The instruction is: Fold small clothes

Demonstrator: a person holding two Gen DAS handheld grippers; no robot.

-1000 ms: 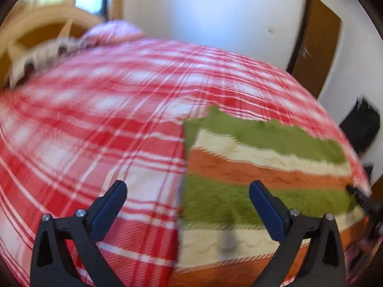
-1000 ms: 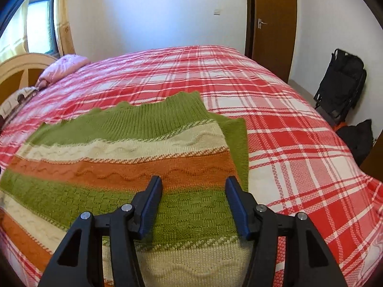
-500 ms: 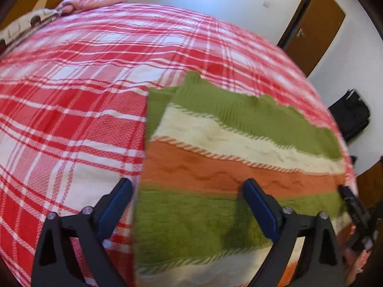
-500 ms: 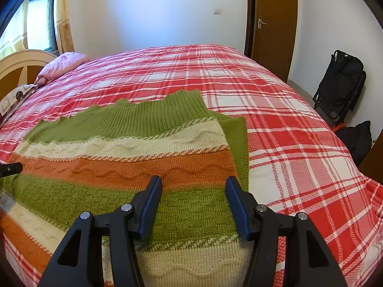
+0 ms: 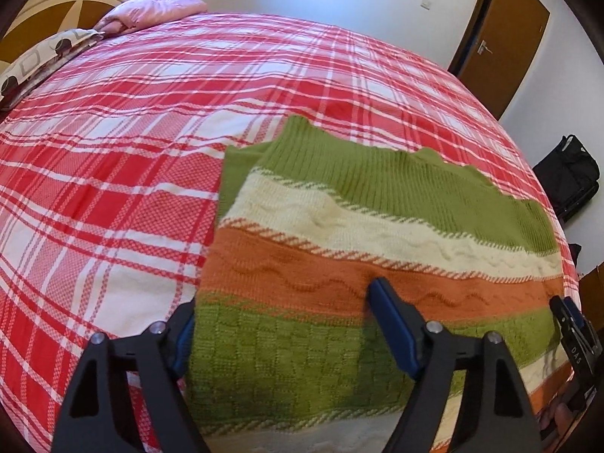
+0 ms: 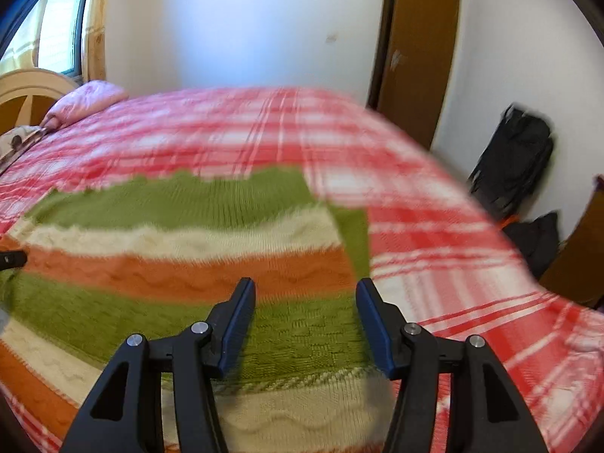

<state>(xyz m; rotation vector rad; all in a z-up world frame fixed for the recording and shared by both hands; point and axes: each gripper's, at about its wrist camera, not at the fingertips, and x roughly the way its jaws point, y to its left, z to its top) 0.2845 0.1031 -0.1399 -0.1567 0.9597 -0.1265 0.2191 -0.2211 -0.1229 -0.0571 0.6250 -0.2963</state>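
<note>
On the plaid bed (image 5: pixel 151 151) the striped knit sweater (image 5: pixel 358 256) is lying flat. I'm holding the left tool (image 5: pixel 287 324) and right tool (image 6: pixel 305 317) spread, empty, straddling opposite side edges. Best to be pinching both layers at matching stripes, then lifting evenly.

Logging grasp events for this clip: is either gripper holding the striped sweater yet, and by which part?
Nothing is held. The left gripper and right gripper are both open above the sweater.
</note>
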